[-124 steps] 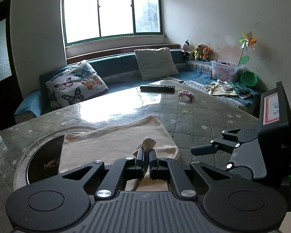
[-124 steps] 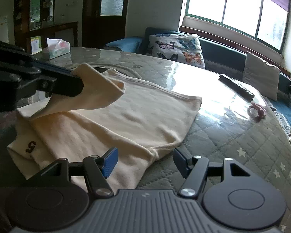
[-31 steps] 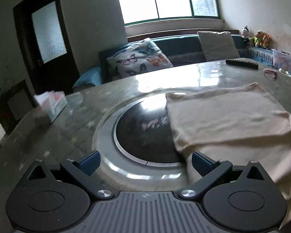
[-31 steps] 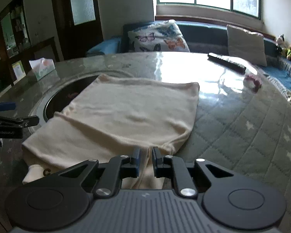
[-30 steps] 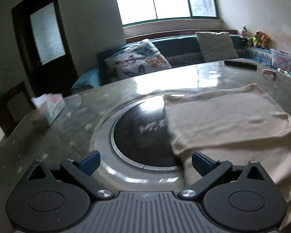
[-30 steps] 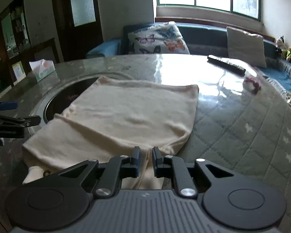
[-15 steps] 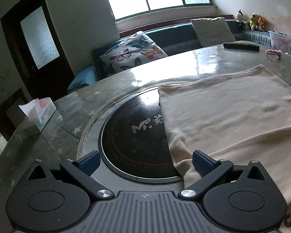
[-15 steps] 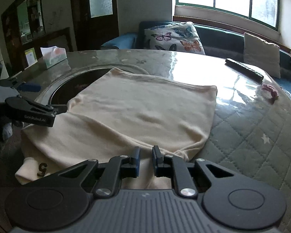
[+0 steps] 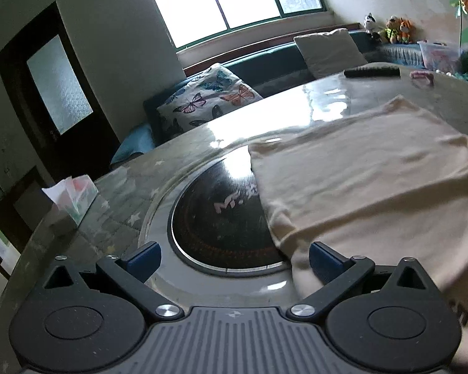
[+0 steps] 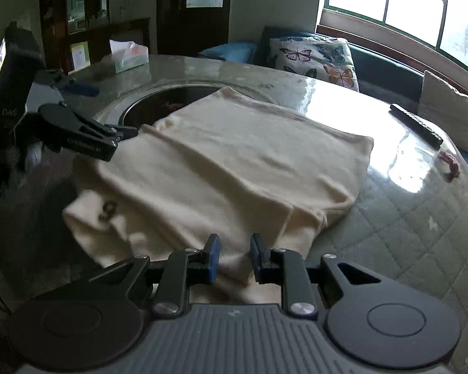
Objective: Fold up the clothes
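A cream garment (image 10: pixel 227 168) lies folded on the round table, partly over the dark hob; it also shows at the right of the left wrist view (image 9: pixel 374 184). My left gripper (image 9: pixel 232 260) is open and empty at the garment's left edge, with its right finger (image 9: pixel 324 260) touching the cloth. It also shows at the left of the right wrist view (image 10: pixel 87 137). My right gripper (image 10: pixel 232 257) stands part open at the garment's near edge, with cloth lying between its pads but not pinched.
A round dark hob (image 9: pixel 221 215) is set in the quilted table (image 10: pixel 421 237). A tissue box (image 9: pixel 75 196) stands at the left edge. A remote (image 10: pixel 416 124) and a pink hair tie (image 10: pixel 450 162) lie at the far side. A sofa with cushions (image 9: pixel 209 99) is behind.
My right gripper has opened from shut and let go of the garment's near edge. My left gripper has moved closer to the garment's left edge and stays open.
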Demonstrator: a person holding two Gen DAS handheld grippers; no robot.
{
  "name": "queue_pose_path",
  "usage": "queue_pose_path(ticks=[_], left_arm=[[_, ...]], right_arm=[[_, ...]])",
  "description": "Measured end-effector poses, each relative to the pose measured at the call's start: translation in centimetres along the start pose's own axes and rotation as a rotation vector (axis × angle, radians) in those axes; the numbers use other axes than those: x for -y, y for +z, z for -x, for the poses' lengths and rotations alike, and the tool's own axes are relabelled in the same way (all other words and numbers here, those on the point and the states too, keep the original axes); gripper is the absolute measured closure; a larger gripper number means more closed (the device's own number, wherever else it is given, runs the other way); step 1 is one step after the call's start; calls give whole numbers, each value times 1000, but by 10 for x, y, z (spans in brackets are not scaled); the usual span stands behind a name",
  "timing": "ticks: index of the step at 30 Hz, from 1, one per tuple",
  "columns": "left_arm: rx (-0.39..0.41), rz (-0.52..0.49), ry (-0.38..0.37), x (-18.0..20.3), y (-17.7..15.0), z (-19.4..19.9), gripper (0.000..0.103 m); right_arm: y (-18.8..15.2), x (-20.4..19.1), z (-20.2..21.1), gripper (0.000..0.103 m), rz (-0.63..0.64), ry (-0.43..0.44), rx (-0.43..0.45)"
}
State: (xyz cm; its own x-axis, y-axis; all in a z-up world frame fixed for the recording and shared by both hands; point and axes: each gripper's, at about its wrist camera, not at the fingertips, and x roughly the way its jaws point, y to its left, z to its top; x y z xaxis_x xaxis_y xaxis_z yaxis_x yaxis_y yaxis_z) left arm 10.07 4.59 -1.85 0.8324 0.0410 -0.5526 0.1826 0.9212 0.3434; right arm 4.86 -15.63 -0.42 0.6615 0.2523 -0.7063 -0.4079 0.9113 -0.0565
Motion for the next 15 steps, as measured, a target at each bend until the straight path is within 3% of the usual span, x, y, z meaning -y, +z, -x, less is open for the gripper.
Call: queue_pose_path(ticks=[5, 8, 15], left_arm=[[7, -5, 3, 2, -2, 2, 0], [6, -7, 7, 2, -3, 4, 0], [59, -44, -29, -9, -16, 36, 1]], right_arm=[[5, -3, 9, 80, 26, 3, 33], [12, -6, 1, 69, 16, 17, 61], [1, 2, -8, 68, -28, 35, 18]])
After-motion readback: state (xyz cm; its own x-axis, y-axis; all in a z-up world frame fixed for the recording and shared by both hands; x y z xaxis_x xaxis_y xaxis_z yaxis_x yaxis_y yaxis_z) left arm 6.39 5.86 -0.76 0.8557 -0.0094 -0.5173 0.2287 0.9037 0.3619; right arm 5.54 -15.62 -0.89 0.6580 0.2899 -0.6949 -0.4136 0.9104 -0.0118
